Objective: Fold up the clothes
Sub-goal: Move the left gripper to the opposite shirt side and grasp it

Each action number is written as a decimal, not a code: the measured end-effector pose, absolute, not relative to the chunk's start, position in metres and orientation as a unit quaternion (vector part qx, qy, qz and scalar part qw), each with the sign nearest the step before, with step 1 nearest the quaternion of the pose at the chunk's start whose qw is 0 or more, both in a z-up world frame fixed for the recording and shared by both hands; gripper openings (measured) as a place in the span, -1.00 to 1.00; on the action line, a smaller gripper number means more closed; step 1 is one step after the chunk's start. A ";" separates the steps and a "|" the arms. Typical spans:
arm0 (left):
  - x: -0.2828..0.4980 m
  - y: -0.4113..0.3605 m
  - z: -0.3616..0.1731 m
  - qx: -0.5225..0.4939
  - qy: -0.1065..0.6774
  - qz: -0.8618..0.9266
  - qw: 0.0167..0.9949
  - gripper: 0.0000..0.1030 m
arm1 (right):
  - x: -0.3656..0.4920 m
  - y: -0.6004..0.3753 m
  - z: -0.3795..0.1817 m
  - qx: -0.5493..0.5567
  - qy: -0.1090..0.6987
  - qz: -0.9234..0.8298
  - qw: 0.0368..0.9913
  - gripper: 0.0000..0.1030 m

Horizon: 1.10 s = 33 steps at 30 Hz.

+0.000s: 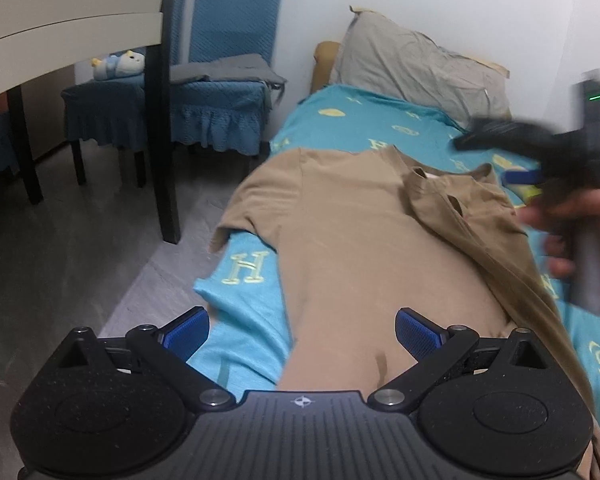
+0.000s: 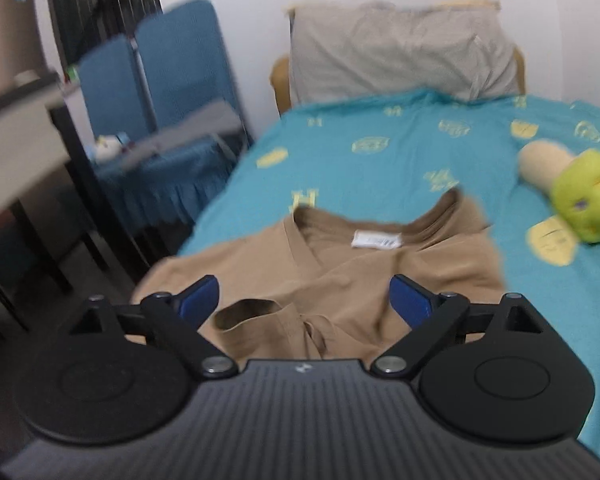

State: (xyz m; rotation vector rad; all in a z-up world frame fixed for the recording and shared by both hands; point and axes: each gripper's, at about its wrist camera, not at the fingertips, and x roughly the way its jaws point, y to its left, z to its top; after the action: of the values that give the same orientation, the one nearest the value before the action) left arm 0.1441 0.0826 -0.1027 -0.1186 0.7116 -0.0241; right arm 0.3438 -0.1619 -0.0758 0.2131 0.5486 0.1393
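A tan T-shirt (image 1: 360, 240) lies on the teal bed sheet (image 1: 244, 320), its right side folded over toward the middle. My left gripper (image 1: 302, 330) is open and empty above the shirt's lower hem. In the right wrist view the shirt (image 2: 360, 280) shows its collar and a white label (image 2: 376, 239), with a sleeve opening (image 2: 248, 312) near the fingers. My right gripper (image 2: 304, 300) is open and empty just above the shirt's upper part. It also shows blurred in the left wrist view (image 1: 540, 148), held by a hand at the right.
A grey pillow (image 2: 404, 52) leans at the head of the bed. A green and beige plush toy (image 2: 576, 188) lies on the sheet at the right. Blue-covered chairs (image 1: 220, 80) and a white table with black legs (image 1: 60, 20) stand left of the bed, over grey floor (image 1: 100, 260).
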 end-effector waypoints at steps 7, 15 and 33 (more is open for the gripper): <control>0.127 0.061 -0.099 -0.063 0.355 -0.037 0.932 0.95 | 0.196 -0.217 -0.001 0.131 0.278 0.039 0.951 0.82; 0.083 -0.007 -0.091 -0.027 0.381 -0.117 0.917 0.88 | 0.058 -0.271 0.008 0.193 0.236 -0.012 0.952 0.82; 0.060 -0.178 -0.152 -0.070 0.518 -0.206 0.827 -0.18 | 0.054 -0.377 -0.029 0.290 0.234 -0.107 0.922 0.82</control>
State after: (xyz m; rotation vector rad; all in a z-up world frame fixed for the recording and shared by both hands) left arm 0.0596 -0.1785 -0.1521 -0.1497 1.0996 -0.4382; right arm 0.0542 -0.3774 -0.0294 0.5957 0.4798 -0.2198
